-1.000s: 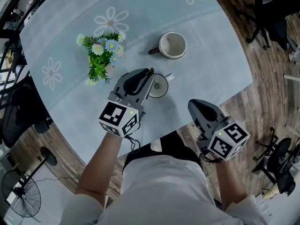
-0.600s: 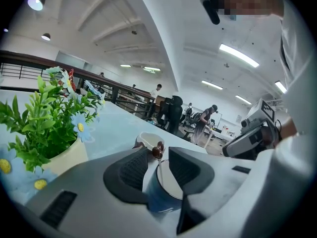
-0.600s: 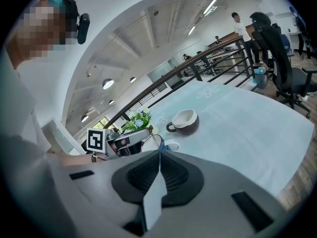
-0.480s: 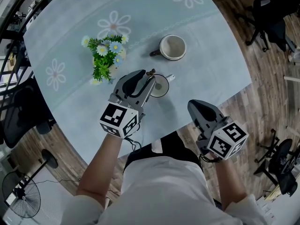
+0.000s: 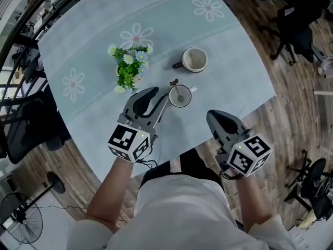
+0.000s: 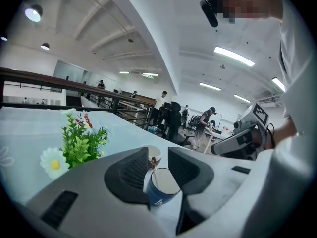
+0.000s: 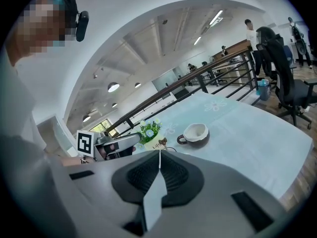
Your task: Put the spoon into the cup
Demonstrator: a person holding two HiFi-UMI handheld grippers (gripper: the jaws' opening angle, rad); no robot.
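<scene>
Head view: a round table [image 5: 229,51] with a pale blue, flower-printed cloth carries a small bunch of flowers [image 5: 130,66] at the far left. A brown-and-white mug [image 5: 194,59] stands to their right. Nearer the person stands the cup [image 5: 180,96]. The spoon [image 5: 177,89] is in it, leaning on the far rim with its brown handle end sticking out. The left gripper [image 5: 162,99] lies just to the near left of the cup, its tip beside the cup's wall. The right gripper [image 5: 214,114] hangs well apart to the right, past the table's near edge.

Left gripper view: the left gripper [image 6: 157,155] has its fingers [image 6: 130,171] spread. The blue cup [image 6: 159,188] stands in the gap between them, with no finger closed on it. Whether either one touches the cup cannot be told. The spoon's handle end [image 6: 154,159] rises over the cup's far rim. The mug [image 6: 150,151] sits behind it and the flowers [image 6: 79,142] are at the left.

Right gripper view: the right gripper [image 7: 159,155] has its fingers [image 7: 172,176] pressed together with nothing between them. Beyond are the mug [image 7: 194,132], the flowers [image 7: 148,130], the cup [image 7: 159,144] and the left gripper [image 7: 119,144].
</scene>
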